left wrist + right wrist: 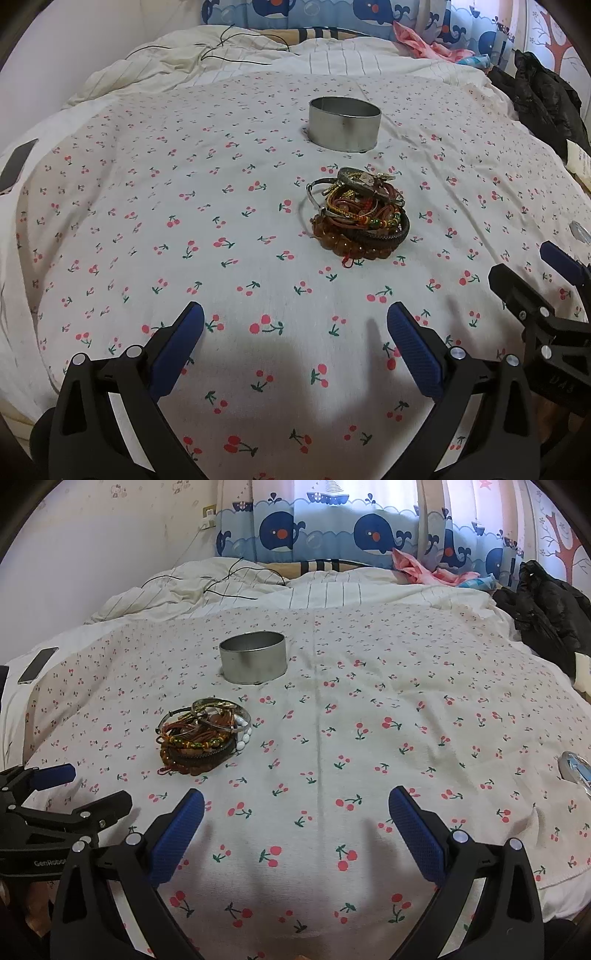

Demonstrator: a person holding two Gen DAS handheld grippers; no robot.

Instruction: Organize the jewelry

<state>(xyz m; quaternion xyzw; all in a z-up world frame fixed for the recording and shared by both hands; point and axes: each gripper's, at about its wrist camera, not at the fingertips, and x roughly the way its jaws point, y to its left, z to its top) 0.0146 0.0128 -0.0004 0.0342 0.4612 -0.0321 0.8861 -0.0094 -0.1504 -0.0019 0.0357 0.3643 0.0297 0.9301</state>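
Left tongs (295, 317): jaws spread wide, nothing between the blue pads (413, 347), pointed steeply downward. Right tongs (295, 805): jaws likewise spread wide and empty, angled downward. The two tongs sit side by side, close together, not touching.

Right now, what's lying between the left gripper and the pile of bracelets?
Nothing: only bare cherry-print sheet lies between the open left gripper and the tangled pile of bracelets, clearest in the left wrist view.

- Left wrist view looks forward and down between its own fingers; the jewelry pile (357, 218) lies just ahead.
- Right wrist view faces likewise; the pile (205, 736) sits ahead-left.
- Both share the metal tin (345, 123) (253, 658).
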